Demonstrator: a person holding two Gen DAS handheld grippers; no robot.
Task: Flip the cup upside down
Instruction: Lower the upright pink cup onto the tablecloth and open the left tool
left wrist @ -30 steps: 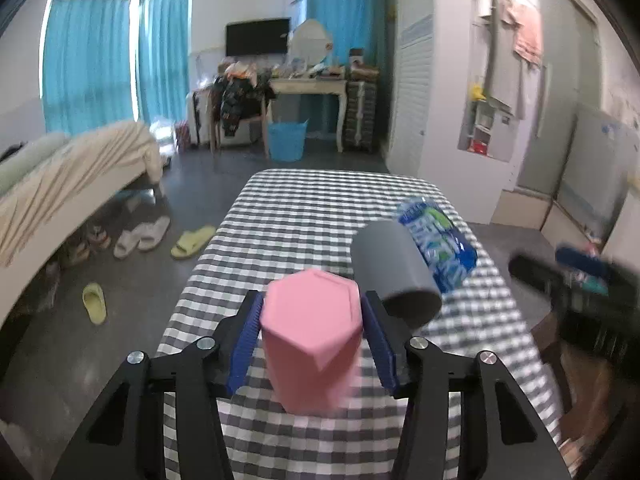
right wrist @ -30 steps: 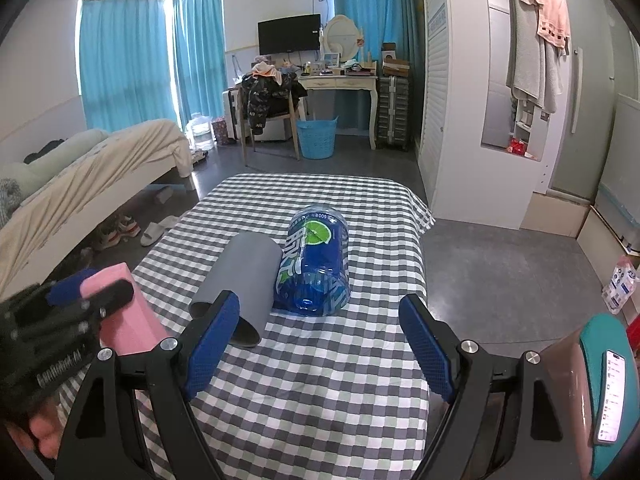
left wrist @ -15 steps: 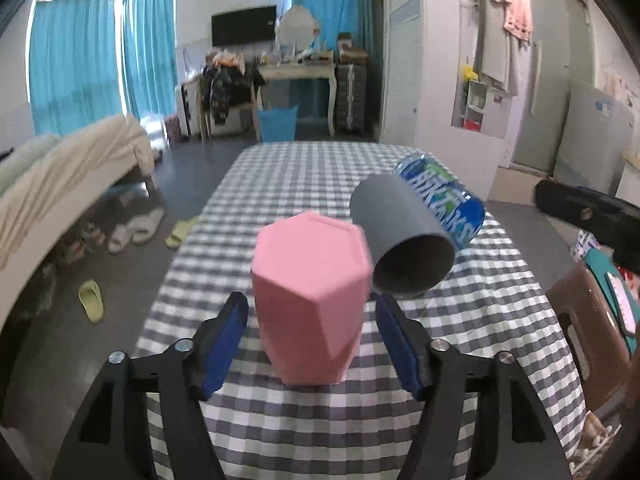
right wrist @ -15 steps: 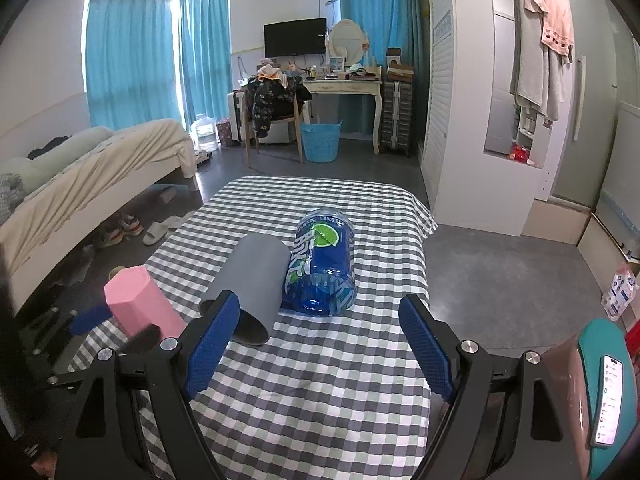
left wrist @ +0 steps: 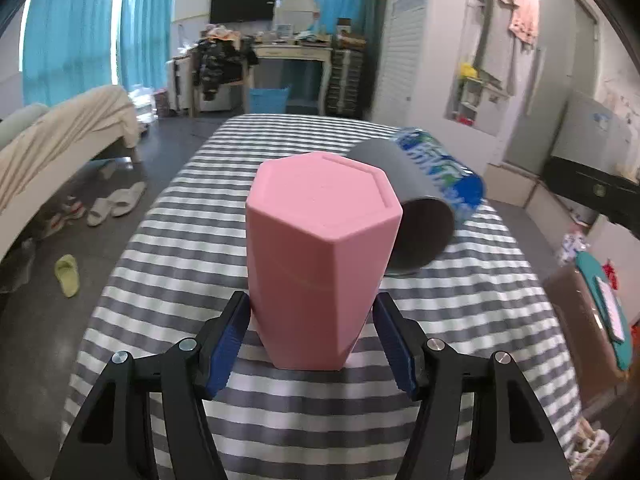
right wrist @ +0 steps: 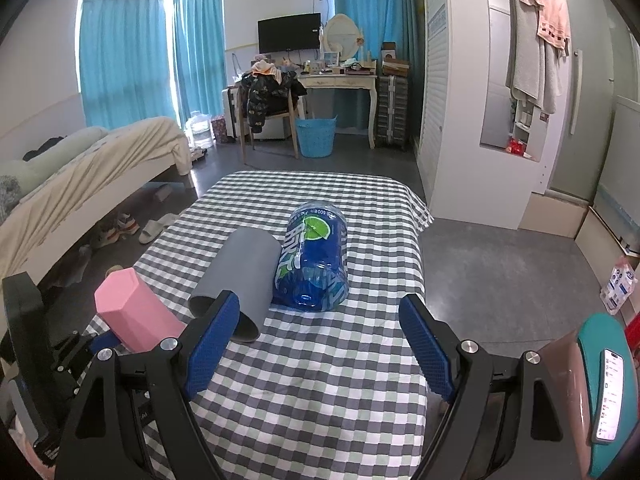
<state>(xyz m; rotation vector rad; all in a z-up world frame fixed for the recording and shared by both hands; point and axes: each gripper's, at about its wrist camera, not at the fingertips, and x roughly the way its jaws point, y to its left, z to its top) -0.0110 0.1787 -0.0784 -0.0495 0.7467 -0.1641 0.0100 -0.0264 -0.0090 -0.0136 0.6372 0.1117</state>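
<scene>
A: Start at the left. What is the left gripper (left wrist: 312, 336) doing?

B: Its two black arms end in ribbed blue pads (left wrist: 226, 350), and the pink cup (left wrist: 320, 256) stands between them. The left pad sits right at the cup's lower wall; on the right I see a thin sliver of space. So the jaws are spread about as wide as the cup, and whether they grip it I cannot tell.

A: And the cup itself?

B: Matte pink, hexagonal, flat-faced, narrowing toward the bottom. Its closed base faces up, with a shallow recessed hexagon in it. It is upside down on the checked tablecloth (left wrist: 168, 264), near the close end, left of centre. From the right wrist view the cup (right wrist: 132, 312) looks tilted, but that is at the fisheye edge.

A: What lies to its right?

B: A smooth grey cylinder (left wrist: 412, 212), on its side, open mouth toward the camera, just behind and right of the cup. Touching its far side lies a clear blue bottle (right wrist: 316, 256) with a glossy label showing a lime slice, also on its side.

A: And the right gripper (right wrist: 320, 344)?

B: Wide apart and holding nothing, hovering over the near cloth, its textured blue pads (right wrist: 426, 346) flanking the cylinder and bottle in view. Far right stands a brown stool (right wrist: 568, 392) with a teal cushion and a phone (right wrist: 610, 396) on it.
</scene>
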